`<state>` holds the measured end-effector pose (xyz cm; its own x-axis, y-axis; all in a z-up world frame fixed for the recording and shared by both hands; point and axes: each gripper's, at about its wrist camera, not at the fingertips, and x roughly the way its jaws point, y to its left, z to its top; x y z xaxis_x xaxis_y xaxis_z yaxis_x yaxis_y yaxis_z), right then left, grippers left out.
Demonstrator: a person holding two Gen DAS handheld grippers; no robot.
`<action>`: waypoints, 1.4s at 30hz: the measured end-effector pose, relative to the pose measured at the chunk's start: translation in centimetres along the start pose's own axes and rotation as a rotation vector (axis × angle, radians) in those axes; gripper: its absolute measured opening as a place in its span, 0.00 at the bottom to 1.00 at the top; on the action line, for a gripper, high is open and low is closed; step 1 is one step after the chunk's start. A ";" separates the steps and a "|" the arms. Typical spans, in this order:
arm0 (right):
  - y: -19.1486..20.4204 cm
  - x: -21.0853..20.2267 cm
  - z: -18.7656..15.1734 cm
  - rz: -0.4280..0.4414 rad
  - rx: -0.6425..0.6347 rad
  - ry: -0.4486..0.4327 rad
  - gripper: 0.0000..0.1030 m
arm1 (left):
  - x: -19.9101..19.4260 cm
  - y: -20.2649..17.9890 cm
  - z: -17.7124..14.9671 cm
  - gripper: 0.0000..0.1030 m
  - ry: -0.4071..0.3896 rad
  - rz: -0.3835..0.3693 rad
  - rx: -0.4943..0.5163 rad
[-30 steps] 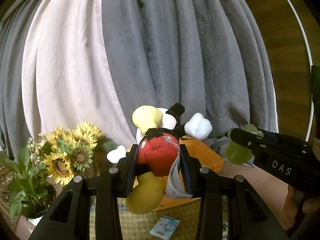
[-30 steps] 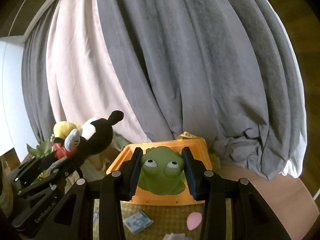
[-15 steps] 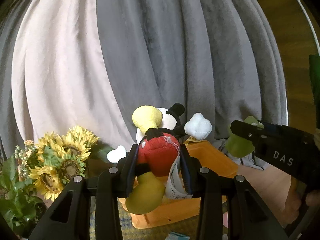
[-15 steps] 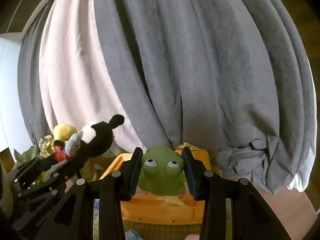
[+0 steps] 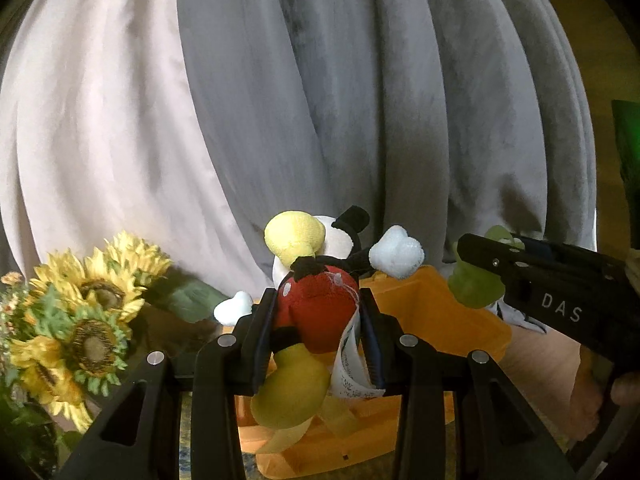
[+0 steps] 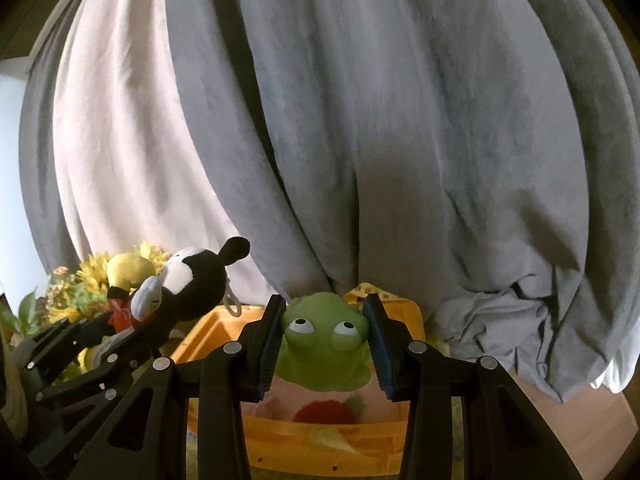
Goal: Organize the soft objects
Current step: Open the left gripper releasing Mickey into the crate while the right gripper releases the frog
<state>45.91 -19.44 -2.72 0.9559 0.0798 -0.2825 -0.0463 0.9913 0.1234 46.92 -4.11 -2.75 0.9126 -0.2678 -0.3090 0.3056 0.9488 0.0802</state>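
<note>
Green frog point(image 6: 324, 344) btwn pads, above orange bin point(image 6: 404, 312)

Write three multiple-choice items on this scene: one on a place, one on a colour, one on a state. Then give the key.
1. Where do the sunflowers stand?
A. left of the orange bin
B. inside it
C. right of it

2. What colour is the frog toy?
A. red
B. green
C. blue

3. What is the left gripper doing?
A. hanging open
B. gripping the mouse plush
C. gripping the frog

Key: 1 A, the flowers sit at the bin's left; 2 B, its body is green; 3 B, both fingers press its red shorts.
</note>
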 end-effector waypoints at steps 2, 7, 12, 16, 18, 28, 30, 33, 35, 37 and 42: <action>-0.3 1.0 -0.1 -0.003 0.002 0.015 0.40 | 1.0 0.1 -0.3 0.37 0.018 -0.005 -0.002; -1.2 3.5 -0.7 -0.016 0.011 0.051 0.40 | 3.6 -0.1 -1.1 0.37 0.064 -0.012 0.012; -1.6 5.4 -1.5 -0.028 0.009 0.086 0.40 | 5.8 -0.4 -1.8 0.37 0.107 -0.026 0.031; -1.7 6.7 -1.9 -0.032 0.009 0.110 0.40 | 7.0 -0.4 -2.0 0.38 0.126 -0.028 0.031; -1.8 7.4 -2.2 -0.032 0.009 0.123 0.40 | 7.4 -0.3 -2.2 0.38 0.135 -0.026 0.034; -2.3 9.9 -3.1 -0.069 0.035 0.203 0.60 | 7.7 0.1 -2.2 0.75 0.118 0.076 -0.009; -2.3 9.6 -3.1 -0.079 0.034 0.202 0.60 | 7.1 0.0 -2.1 0.75 0.104 0.076 -0.009; -2.2 8.6 -2.9 -0.081 0.034 0.191 0.60 | 6.1 -0.1 -1.6 0.75 0.086 0.085 -0.009; -2.1 7.8 -2.5 -0.085 0.032 0.178 0.60 | 5.3 0.0 -1.3 0.75 0.075 0.087 -0.018; -2.0 6.8 -2.1 -0.092 0.029 0.162 0.61 | 4.5 0.1 -0.9 0.75 0.064 0.087 -0.031; -1.6 4.1 -0.9 -0.108 0.025 0.115 0.65 | 2.0 0.0 0.1 0.76 0.035 0.087 -0.041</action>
<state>49.63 -20.57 -4.90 0.9153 -0.0142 -0.4026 0.0637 0.9919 0.1097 48.76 -4.62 -3.28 0.9248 -0.1790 -0.3359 0.2140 0.9743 0.0698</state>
